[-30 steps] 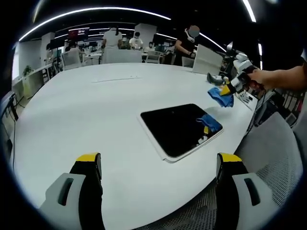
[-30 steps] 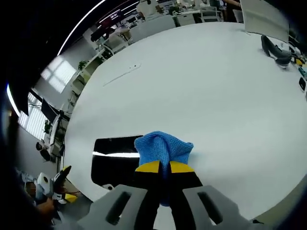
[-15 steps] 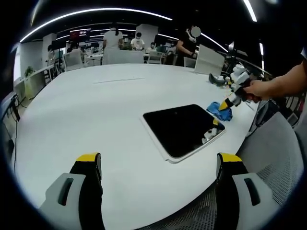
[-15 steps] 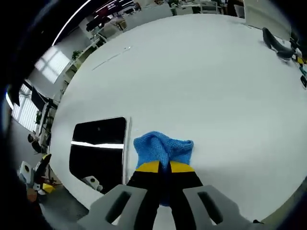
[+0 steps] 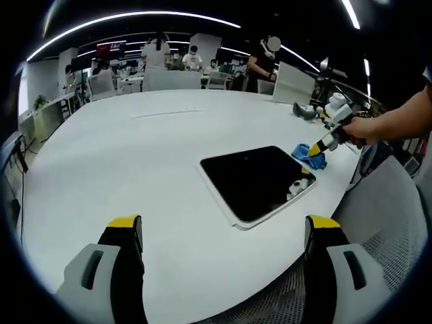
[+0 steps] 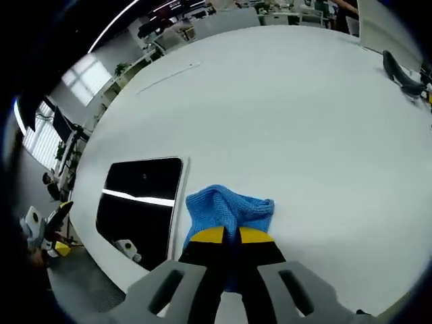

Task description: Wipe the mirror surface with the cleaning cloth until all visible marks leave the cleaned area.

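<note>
A dark rectangular mirror (image 5: 258, 181) in a white frame lies flat on the white table (image 5: 135, 155); it also appears at the lower left in the right gripper view, mirror (image 6: 138, 202). My right gripper (image 6: 229, 236) is shut on the blue cleaning cloth (image 6: 229, 210), which rests on the table just beside the mirror's edge. In the left gripper view that cloth (image 5: 309, 155) sits at the mirror's far right corner, held by the right gripper (image 5: 318, 148) in a person's hand. My left gripper (image 5: 223, 233) stands open above the table's near edge with nothing between its fingers.
A dark object (image 6: 403, 73) lies on the table at the far right. A white panel (image 5: 291, 84) stands at the table's far side. People and desks fill the background (image 5: 175, 61). A mesh chair seat (image 5: 385, 229) sits off the table's right edge.
The right gripper has come down with the cloth from above the mirror's right end to the table beside the mirror's corner. The left gripper has stayed put.
</note>
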